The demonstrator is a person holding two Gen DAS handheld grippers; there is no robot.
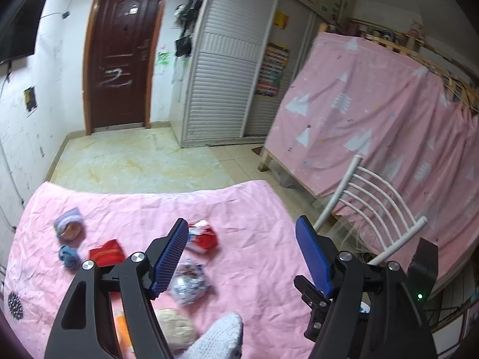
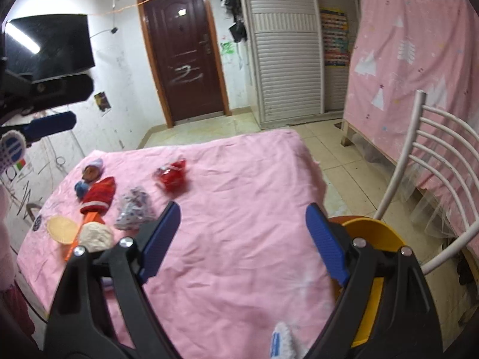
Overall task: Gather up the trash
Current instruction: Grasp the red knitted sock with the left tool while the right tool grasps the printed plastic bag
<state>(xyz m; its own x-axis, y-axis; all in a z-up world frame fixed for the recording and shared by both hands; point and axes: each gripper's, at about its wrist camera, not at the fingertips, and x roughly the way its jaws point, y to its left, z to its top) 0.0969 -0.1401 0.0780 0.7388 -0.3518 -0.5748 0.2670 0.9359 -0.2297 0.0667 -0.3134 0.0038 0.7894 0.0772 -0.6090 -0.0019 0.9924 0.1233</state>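
Left tool (image 1: 242, 257) jaws wide, nothing between them; right tool (image 2: 242, 239) also wide, empty. Trash sits in a loose cluster on the pink-sheeted worktop (image 2: 239, 269), toward its left edge: red wrapper (image 1: 203, 236) just past the left tool's left finger, silver-blue crumpled packet (image 1: 188, 284) below it, nearer the front edge; no clear long axis on either, both crumpled. Left tool is much nearer; from the right tool the cluster lies well apart, up-left. So next pick probably falls to the left hand. Yellow bin (image 2: 374, 239) by the right edge, behind the right tool. Room: tiled floor, brown door (image 1: 119, 59), white chair (image 1: 374, 209).
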